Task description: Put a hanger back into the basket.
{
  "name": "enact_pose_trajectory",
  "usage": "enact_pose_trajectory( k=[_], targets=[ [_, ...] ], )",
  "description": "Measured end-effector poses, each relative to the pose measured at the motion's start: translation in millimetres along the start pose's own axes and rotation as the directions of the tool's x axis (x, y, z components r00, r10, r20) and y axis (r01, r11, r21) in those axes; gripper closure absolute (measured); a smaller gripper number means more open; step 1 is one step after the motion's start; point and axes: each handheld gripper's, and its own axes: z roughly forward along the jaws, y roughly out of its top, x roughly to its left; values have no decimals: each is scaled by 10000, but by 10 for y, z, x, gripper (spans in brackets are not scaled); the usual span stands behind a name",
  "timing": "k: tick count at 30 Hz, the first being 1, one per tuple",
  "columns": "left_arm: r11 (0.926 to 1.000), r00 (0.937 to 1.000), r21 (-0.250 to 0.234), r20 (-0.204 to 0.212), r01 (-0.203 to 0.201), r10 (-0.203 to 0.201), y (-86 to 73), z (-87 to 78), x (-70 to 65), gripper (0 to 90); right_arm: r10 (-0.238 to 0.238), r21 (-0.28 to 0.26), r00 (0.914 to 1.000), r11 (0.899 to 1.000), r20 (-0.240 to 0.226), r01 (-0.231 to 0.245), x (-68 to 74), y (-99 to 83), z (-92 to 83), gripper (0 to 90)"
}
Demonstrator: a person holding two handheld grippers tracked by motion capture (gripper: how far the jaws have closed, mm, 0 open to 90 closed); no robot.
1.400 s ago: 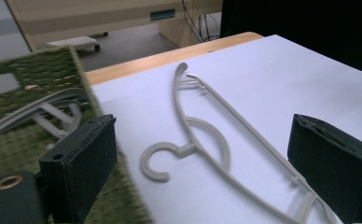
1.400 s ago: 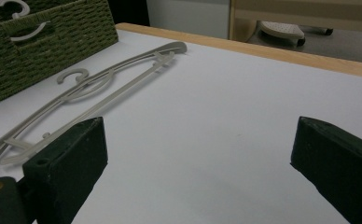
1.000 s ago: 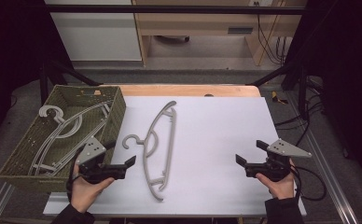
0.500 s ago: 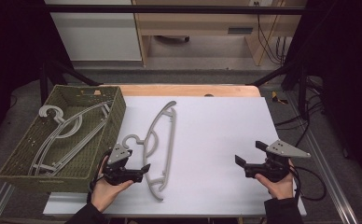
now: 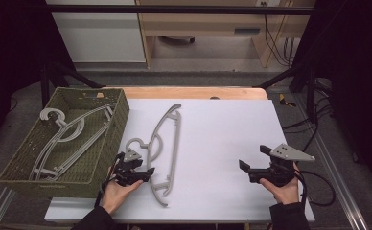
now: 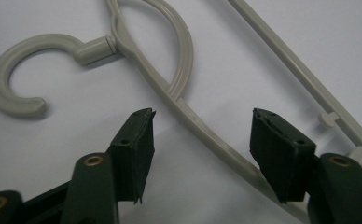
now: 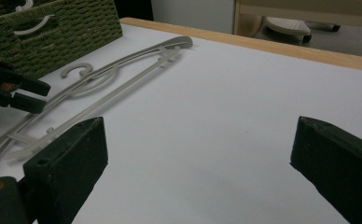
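On the white table [image 5: 222, 124], beside the basket [image 5: 105, 143], lay a light, stiff, slippery hanger [image 6: 184, 112]; your left gripper [image 6: 200, 140], jaws just narrowing, straddled its shoulder arm untouched; right gripper [image 5: 251, 168] gaped empty.

A lab: black metal frame [image 5: 174, 9] around table [image 5: 222, 124], loose cables [image 5: 275, 33].

No legible text, label or number on anything here.
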Motion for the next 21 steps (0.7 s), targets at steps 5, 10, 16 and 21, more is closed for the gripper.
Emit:
enact_pose_trajectory(
  k=[5,10,16,21],
  targets=[
    [9998,9998,213,-179,-17,21,8,58,-58,493,56,18,10000,10000,31,-56,6,0,8,42],
    [9980,9971,596,-708,-227,269,13,88,-107,524,33,25,10000,10000,62,-33,10,4,1,42],
    [9959,9944,889,-1022,-174,265,59,101,-134,567,-9,13,10000,10000,66,8,25,12,0,42],
    [9959,9951,909,-988,16,75,81,106,-122,597,-16,-4,10000,10000,59,16,31,18,-2,42]
  ],
)
